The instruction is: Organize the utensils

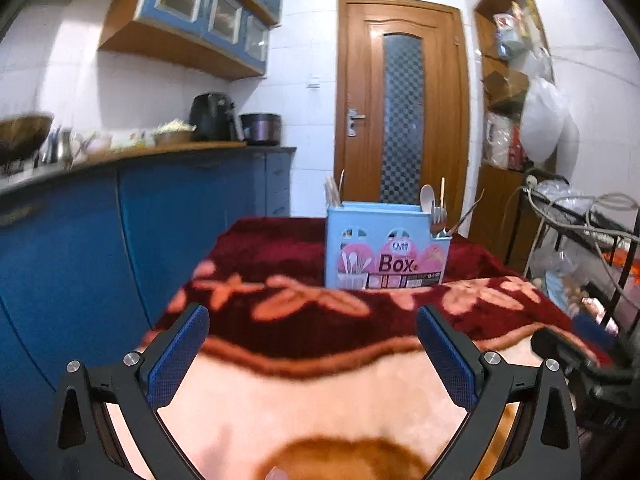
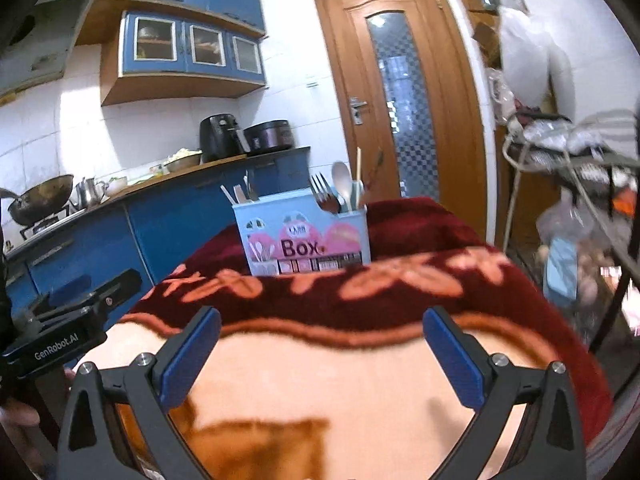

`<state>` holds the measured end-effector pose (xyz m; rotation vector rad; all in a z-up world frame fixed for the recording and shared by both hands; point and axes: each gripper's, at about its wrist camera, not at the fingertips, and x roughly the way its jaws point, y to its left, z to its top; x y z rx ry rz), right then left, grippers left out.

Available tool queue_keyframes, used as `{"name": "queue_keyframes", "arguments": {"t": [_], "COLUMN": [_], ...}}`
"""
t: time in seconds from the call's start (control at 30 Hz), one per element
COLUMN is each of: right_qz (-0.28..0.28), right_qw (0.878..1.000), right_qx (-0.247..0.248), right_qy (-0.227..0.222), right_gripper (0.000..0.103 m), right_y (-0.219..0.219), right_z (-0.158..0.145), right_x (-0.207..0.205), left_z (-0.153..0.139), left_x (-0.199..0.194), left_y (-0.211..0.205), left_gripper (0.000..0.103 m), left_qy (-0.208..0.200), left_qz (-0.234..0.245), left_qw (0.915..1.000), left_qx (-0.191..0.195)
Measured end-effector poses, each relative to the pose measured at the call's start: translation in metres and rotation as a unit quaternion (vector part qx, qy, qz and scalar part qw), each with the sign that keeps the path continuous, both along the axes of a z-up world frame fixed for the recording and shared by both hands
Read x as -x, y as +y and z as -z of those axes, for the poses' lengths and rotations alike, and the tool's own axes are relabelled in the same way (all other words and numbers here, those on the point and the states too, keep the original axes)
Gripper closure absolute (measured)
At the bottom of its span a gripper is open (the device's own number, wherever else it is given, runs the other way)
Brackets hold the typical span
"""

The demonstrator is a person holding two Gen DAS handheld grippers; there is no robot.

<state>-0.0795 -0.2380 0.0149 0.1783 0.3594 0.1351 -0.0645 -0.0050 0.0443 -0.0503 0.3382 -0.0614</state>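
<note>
Utensils (image 2: 336, 194): upright in blue utensil box (image 1: 386, 256) on red floral blanket (image 1: 280, 320).
Left gripper (image 1: 312, 350): spread wide, empty.
Right gripper (image 2: 322, 354): same.
Approach: I'd advance slowly and pick one handle.

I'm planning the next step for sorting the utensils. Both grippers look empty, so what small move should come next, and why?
Probably ease the right gripper forward toward the blue utensil box. Both it and the left gripper are open and empty, well short of the box on the red blanket, where the fork and spoon stand.
</note>
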Motion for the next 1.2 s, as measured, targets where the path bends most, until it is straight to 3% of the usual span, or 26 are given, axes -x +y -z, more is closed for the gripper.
{"name": "queue_keyframes", "arguments": {"t": [0.1, 0.23, 0.43, 1.2], "right_qz": [0.008, 0.032, 0.051, 0.055], "right_qw": [1.0, 0.999, 0.998, 0.998], "right_qx": [-0.007, 0.015, 0.021, 0.025], "right_qy": [0.008, 0.003, -0.005, -0.002], "right_gripper": [0.0, 0.0, 0.0, 0.0], "right_y": [0.0, 0.0, 0.001, 0.004], "right_z": [0.015, 0.019, 0.025, 0.026], "right_x": [0.009, 0.02, 0.037, 0.045], "left_z": [0.017, 0.03, 0.029, 0.034], "left_x": [0.01, 0.022, 0.035, 0.04], "left_y": [0.004, -0.003, 0.004, 0.001], "left_gripper": [0.001, 0.001, 0.001, 0.001], "left_qy": [0.006, 0.006, -0.01, 0.0], "left_qz": [-0.016, -0.039, -0.074, -0.068], "left_qw": [0.9996, 0.9992, 0.9972, 0.9977], "left_qx": [0.024, -0.007, 0.0, -0.003]}}
